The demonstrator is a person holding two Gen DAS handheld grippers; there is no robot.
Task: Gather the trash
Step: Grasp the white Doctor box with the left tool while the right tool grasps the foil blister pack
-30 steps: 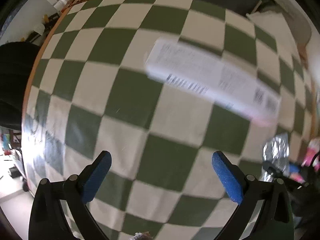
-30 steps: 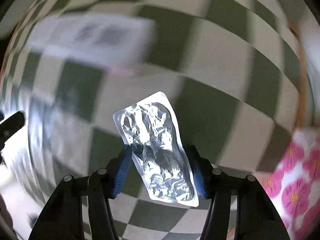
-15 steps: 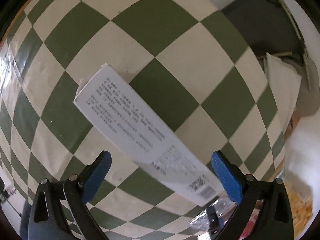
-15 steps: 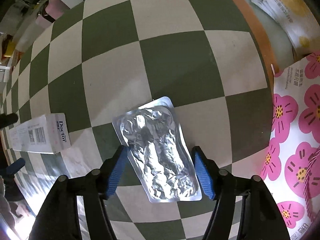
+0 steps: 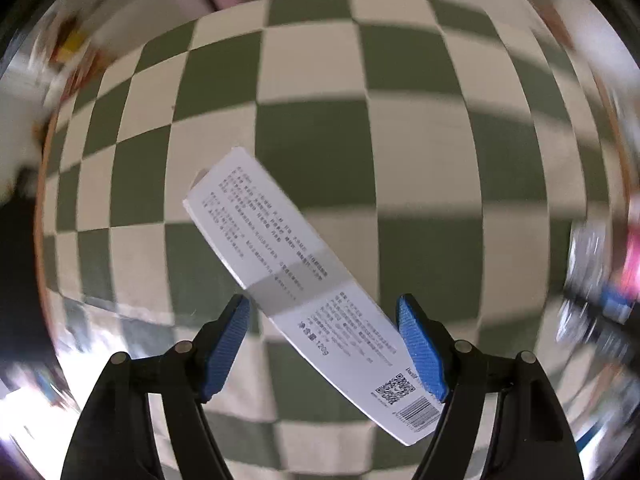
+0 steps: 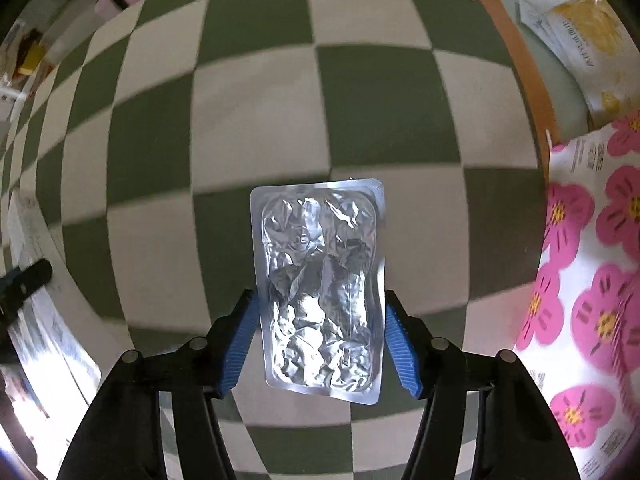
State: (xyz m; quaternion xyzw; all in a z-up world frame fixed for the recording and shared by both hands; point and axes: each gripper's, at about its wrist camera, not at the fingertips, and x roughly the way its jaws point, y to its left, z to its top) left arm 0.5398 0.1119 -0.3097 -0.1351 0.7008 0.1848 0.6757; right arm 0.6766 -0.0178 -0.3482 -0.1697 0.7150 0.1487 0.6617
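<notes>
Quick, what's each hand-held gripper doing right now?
Left hand-held gripper: closed on the white box.
Right hand-held gripper: closed on the foil pack.

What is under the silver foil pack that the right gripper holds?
Under the silver foil pack only the green and white checkered tablecloth is visible, on all sides of it. The patch directly beneath the pack is covered, so anything lying there cannot be seen.

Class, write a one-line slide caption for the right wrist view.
Right gripper clamps a crumpled silver foil blister pack above the green-and-white checkered tablecloth.
</notes>
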